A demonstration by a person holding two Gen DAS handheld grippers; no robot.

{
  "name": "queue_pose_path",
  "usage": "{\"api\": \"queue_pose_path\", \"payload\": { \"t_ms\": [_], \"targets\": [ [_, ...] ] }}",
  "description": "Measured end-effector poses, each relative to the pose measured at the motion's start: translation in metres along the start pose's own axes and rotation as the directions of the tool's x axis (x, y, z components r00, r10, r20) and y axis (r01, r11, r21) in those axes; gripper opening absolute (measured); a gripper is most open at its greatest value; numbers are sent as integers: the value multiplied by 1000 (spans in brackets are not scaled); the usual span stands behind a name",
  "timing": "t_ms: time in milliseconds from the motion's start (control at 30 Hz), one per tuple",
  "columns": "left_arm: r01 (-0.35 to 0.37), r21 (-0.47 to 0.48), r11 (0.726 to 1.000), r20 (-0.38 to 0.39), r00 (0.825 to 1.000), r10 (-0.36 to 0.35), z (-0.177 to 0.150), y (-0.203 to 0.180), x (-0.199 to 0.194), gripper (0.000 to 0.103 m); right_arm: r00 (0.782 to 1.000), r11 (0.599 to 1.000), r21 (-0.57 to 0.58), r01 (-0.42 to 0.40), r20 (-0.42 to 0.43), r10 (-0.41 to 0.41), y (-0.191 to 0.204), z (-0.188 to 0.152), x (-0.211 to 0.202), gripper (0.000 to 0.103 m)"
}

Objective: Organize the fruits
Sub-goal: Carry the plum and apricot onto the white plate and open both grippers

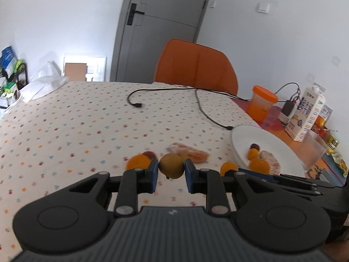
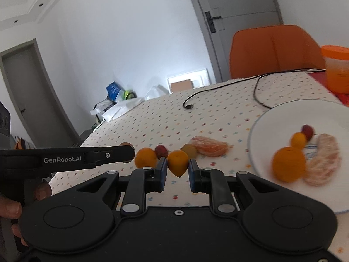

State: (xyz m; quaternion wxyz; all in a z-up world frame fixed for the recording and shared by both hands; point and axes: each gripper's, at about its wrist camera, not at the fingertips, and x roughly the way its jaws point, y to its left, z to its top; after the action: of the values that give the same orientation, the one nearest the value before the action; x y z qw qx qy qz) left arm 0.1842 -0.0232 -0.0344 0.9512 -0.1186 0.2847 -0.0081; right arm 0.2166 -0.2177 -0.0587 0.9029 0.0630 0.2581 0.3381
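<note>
A small orange fruit (perhaps a kumquat) is gripped at its widest part by the right gripper, above the tablecloth. A brownish kiwi is enclosed by the left gripper; contact cannot be confirmed. Both seem light and soft, so gentle pressure is advised. The white plate lies near.

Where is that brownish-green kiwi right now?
In the left wrist view the kiwi sits between the left gripper fingers, above the dotted tablecloth, with an orange to its left and peeled segments behind.
</note>
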Motion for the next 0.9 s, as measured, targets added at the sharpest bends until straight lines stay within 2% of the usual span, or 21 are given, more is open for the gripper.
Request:
{"api": "queue_pose_path", "payload": {
  "t_ms": [500, 900],
  "targets": [
    [88, 76, 993, 4, 996, -89, -1, -64, 8, 24, 994, 996, 44, 83, 67, -86, -41, -7, -52, 19],
    [143, 118, 983, -7, 990, -144, -4, -101, 15, 24, 982, 985, 85, 151, 98, -159, -70, -11, -80, 19]
  ]
}}
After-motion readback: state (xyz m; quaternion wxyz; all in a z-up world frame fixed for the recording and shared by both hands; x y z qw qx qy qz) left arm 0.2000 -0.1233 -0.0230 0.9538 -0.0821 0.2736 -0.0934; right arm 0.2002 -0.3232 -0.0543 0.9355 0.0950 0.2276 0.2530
